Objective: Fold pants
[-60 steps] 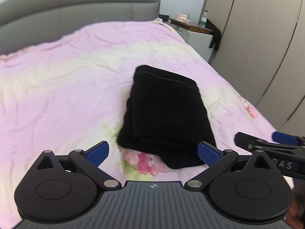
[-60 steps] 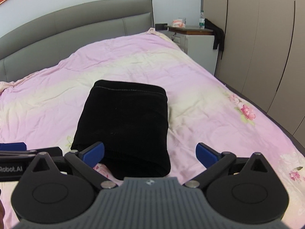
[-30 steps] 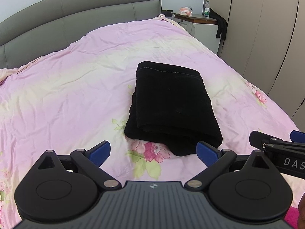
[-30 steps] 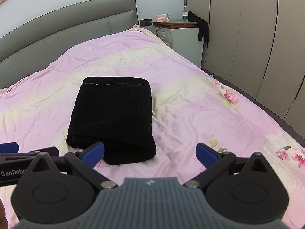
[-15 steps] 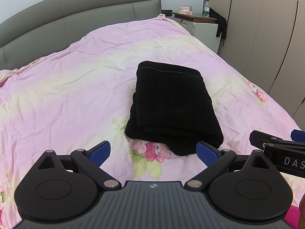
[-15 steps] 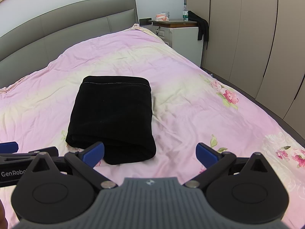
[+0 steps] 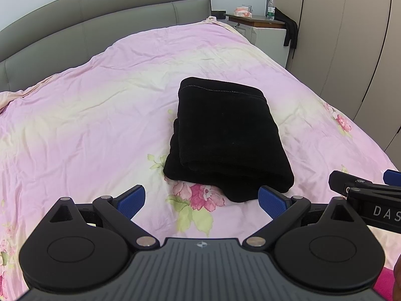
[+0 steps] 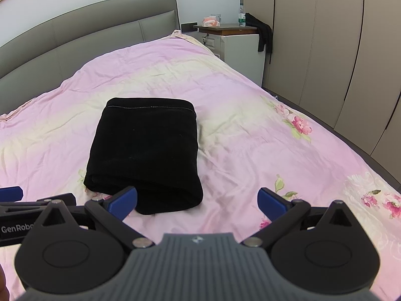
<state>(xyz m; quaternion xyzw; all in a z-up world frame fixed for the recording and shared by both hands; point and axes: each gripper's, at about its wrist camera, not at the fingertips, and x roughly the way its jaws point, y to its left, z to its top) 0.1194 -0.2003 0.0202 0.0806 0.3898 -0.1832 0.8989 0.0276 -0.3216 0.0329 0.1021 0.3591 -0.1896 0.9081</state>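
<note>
The pants (image 7: 226, 138) lay folded in a black stack mid-bed (image 7: 87, 125), as before; both grippers had backed off since two seconds earlier; the left gripper (image 7: 201, 199) and right gripper (image 8: 198, 200) hung wide open, empty, short of the stack.

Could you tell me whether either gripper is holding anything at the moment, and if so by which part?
Nothing is held. The left gripper and right gripper are both open, short of the folded black pants lying on the bed.

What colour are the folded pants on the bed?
Black. The pants show best in the right wrist view, lying on the pink flowered bedspread.
</note>
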